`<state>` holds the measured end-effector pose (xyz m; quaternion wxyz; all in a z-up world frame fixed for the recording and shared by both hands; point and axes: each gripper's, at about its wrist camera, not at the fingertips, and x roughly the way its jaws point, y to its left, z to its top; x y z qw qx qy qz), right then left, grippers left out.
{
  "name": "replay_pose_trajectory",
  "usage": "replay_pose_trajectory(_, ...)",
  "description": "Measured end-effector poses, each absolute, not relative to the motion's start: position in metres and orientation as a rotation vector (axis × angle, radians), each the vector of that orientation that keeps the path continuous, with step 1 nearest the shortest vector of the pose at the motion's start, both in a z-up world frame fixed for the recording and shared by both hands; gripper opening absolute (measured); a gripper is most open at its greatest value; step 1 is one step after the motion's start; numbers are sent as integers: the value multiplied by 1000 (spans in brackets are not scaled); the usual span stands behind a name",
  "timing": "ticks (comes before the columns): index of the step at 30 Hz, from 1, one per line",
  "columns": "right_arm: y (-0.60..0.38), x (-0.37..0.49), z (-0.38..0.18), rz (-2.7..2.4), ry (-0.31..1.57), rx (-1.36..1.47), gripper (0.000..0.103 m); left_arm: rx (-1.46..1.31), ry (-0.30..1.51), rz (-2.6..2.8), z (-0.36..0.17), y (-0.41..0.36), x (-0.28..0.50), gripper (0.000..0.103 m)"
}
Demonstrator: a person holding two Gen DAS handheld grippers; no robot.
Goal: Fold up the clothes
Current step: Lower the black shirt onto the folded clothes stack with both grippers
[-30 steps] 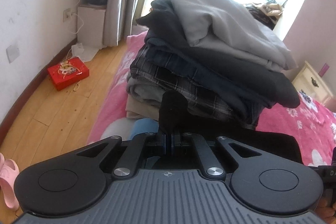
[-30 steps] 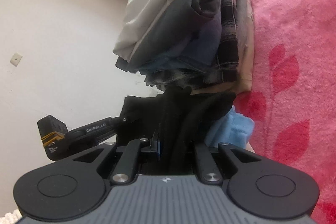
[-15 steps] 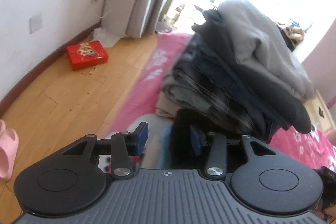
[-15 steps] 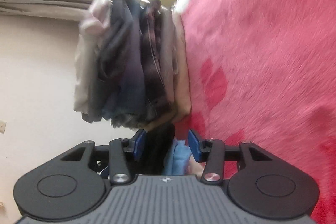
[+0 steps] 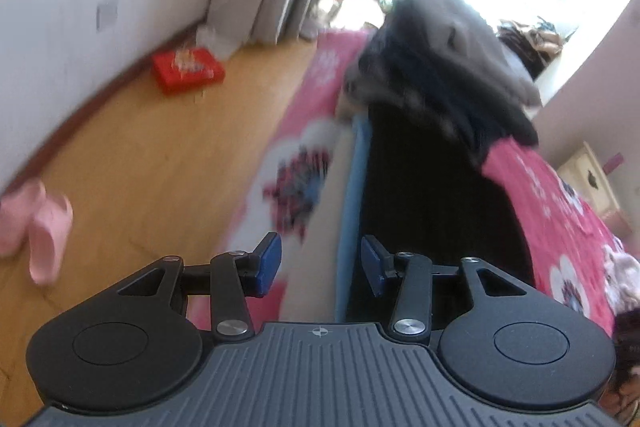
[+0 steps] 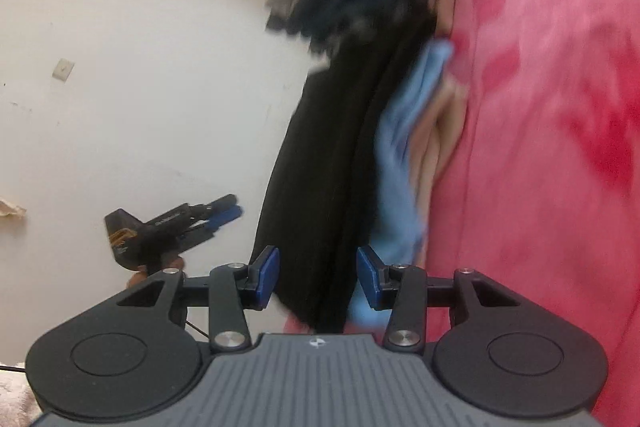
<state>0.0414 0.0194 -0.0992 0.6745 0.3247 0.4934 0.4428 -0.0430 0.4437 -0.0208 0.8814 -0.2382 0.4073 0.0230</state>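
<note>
- Left gripper (image 5: 320,267), low centre of the left wrist view: we are holding its jaws about half open with nothing gripped; they have just been opening, and the pads are clear of the cloth.
- Black garment (image 5: 432,203), centre right of that view: it is lying flat on the pink bedspread (image 5: 560,211), over a light blue garment (image 5: 354,195) whose edge is showing at its left side.
- Stack of folded clothes (image 5: 440,67), upper centre right: it is sitting just beyond the black garment's far end.
- Right gripper (image 6: 318,277), low centre of the right wrist view: we are keeping it likewise half open and empty, jaws just opened, the black garment's edge lying between the pads but unpinched.
- Handling note, our judgement: we are backing off a finished fold, so we should be drawing both grippers straight away, pads clear, without dragging the hem or nudging the stack.
</note>
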Motion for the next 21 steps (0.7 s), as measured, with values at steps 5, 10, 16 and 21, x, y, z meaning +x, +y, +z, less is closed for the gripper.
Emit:
replay_pose_trajectory(5,25,26,-103,974,1156,748,45,-542,836,21,-37,437,-59,43)
replay_pose_trajectory(10,31,28,-112,904,1203,749,39,-562,825,19,-44,435,-66,36)
replay_pose_trajectory(16,27,29,-121,861,1226,796,38,-567,827,0,-48,434,-69,34)
replay_pose_trajectory(21,35,30,-118,908,1212,774,24,-581,835,-14,-50,433,-68,26)
